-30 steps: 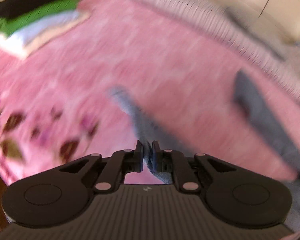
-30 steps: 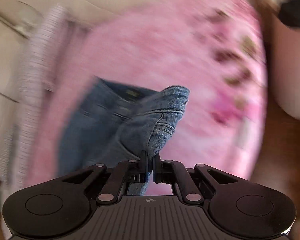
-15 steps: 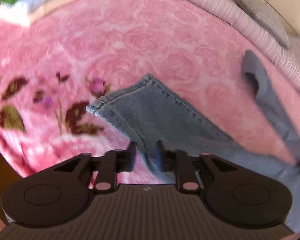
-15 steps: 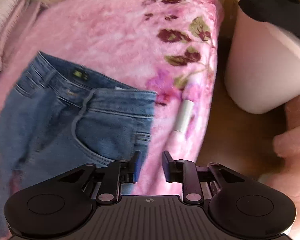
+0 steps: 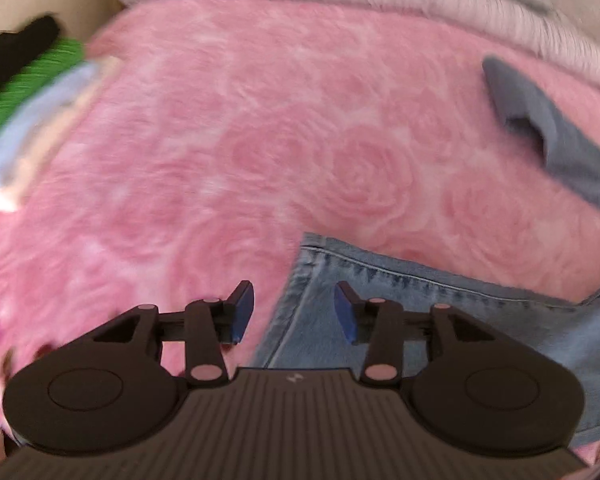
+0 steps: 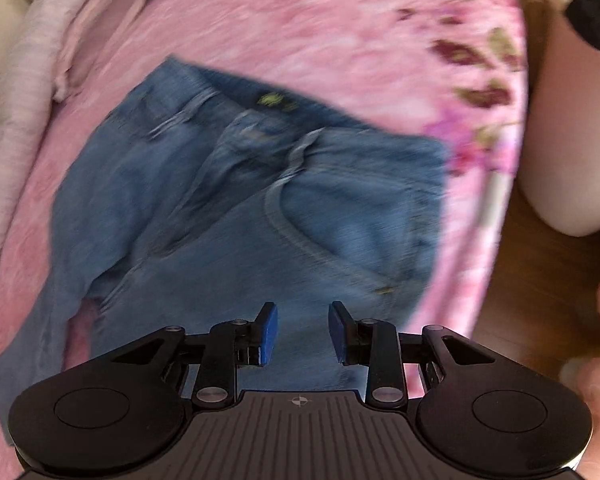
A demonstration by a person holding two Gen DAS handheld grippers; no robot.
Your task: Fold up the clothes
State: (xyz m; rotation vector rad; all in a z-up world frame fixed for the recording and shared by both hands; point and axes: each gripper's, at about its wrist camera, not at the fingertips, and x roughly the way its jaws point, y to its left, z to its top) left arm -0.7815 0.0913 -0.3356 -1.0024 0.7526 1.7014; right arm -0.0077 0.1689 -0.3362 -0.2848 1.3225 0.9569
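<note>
Lying flat on pink blanket (image 5: 260, 128), faded blue jeans (image 6: 236, 200); both tools (image 5: 295, 312) (image 6: 299, 334) spread, empty.

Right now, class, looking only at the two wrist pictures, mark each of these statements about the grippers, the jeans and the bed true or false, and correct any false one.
1. The left gripper is clamped on a jeans hem. False: its jaws stand open and hold nothing.
2. The jeans lie on the pink blanket. True.
3. The right gripper is open. True.
4. The jeans are already folded into a neat square. False: they lie spread out, waistband and front pocket showing.
5. A stack of folded clothes sits at the far left of the left wrist view. True.
6. The blanket is plain blue. False: it is pink with a rose pattern.
</note>
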